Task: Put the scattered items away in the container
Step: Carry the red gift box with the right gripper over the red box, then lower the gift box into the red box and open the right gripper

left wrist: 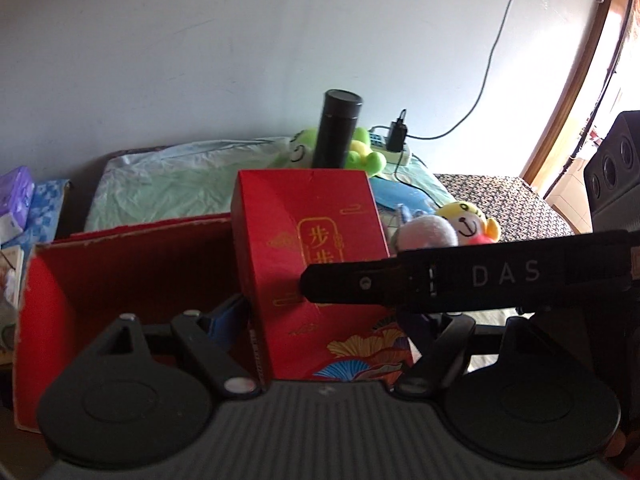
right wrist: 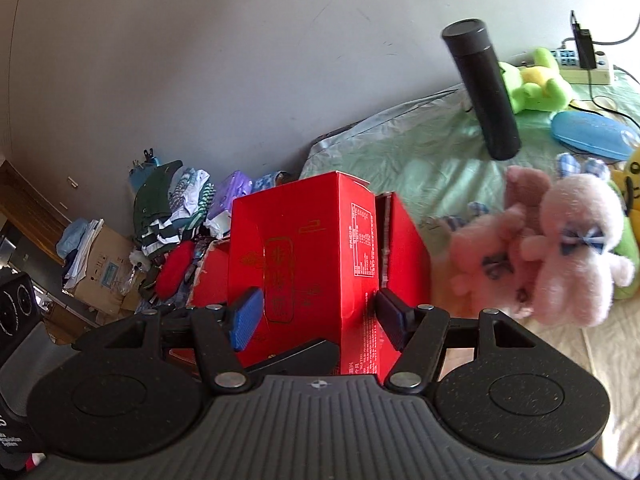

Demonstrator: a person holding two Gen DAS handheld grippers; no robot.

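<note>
Red gift box (left wrist: 308,256) fills the middle of the left wrist view, standing upright between the fingers of the left gripper (left wrist: 320,320), which seem closed on its sides; the right-hand finger is hidden behind the other gripper's black arm, so I judge rather than see the grip. To its left is the open red cardboard container (left wrist: 120,264), whose visible inside looks empty. Behind, on the bed (left wrist: 168,184), stand a black flask (left wrist: 336,132) and a green plush frog (left wrist: 360,152); a yellow plush (left wrist: 468,220) lies to the right.

From the right wrist view, the right gripper (right wrist: 316,316) has its blue pads against both sides of the same box (right wrist: 304,248), holding it. Pink plush rabbits (right wrist: 560,248), a blue oval case (right wrist: 588,134), the flask (right wrist: 484,92) and the frog (right wrist: 536,80) lie loose on the bed.

Tidying looks barely begun: the box is in hand beside the container, everything else remains out.
</note>
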